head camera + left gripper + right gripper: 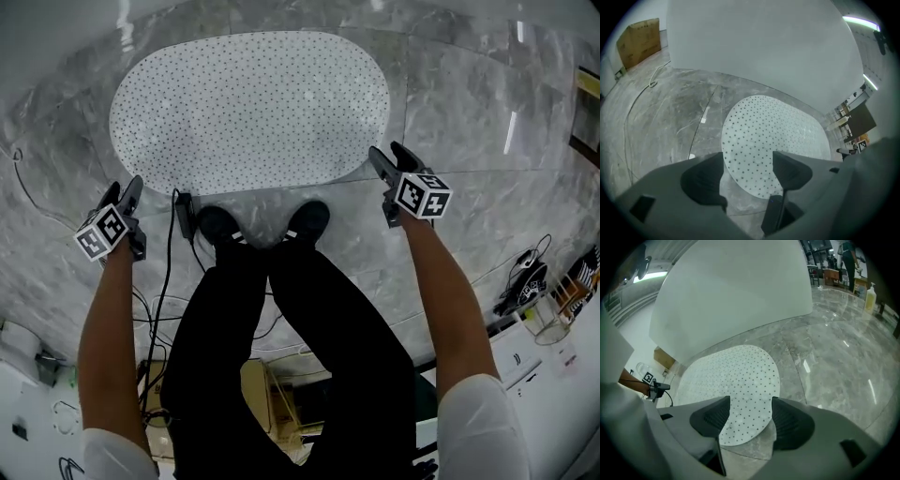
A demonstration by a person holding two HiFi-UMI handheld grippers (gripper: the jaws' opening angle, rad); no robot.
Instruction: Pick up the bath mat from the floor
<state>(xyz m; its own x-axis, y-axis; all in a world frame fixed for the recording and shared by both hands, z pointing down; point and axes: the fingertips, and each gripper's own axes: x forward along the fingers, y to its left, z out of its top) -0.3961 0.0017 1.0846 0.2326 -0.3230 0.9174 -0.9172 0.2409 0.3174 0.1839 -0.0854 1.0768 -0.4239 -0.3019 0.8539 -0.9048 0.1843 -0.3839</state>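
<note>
Head view.
- Bath mat [248,108]: oval, white, dotted with small dark holes. Flat on the grey marbled floor [469,122], close to its far edge, just beyond two black shoes [217,225].
- Left gripper [129,186]: held above the floor just off the mat's near left end, pointing steeply down. Marker cube [101,232] at the wrist end. Released, nothing in it.
- Right gripper [389,155]: beside the mat's near right end, likewise angled down, with its own marker cube [422,195]. Released, nothing in it.
- Black cable [169,272]: trailing over the floor beside the left shoe.

Left gripper view.
- Left gripper [747,171]: jaws wide apart, empty, aimed at the rounded end of the bath mat [773,140]. That end seen in the gap between them, with bare floor [670,108] nearer. No contact with the mat.
- Large white rounded surface [764,47]: rising from the floor's far edge behind the mat.
- Cardboard box [640,41]: at the floor's far left edge.

Right gripper view.
- Right gripper [750,416]: jaws spread, empty, framing the opposite rounded end of the bath mat [736,376]. Clear of it, not touching.
- Floor [834,357]: glossy, streaked with light reflections to the right of the mat.
- Same white rounded surface [731,291] behind.
- Pale bottle [870,296]: far right, well apart from the mat.
</note>
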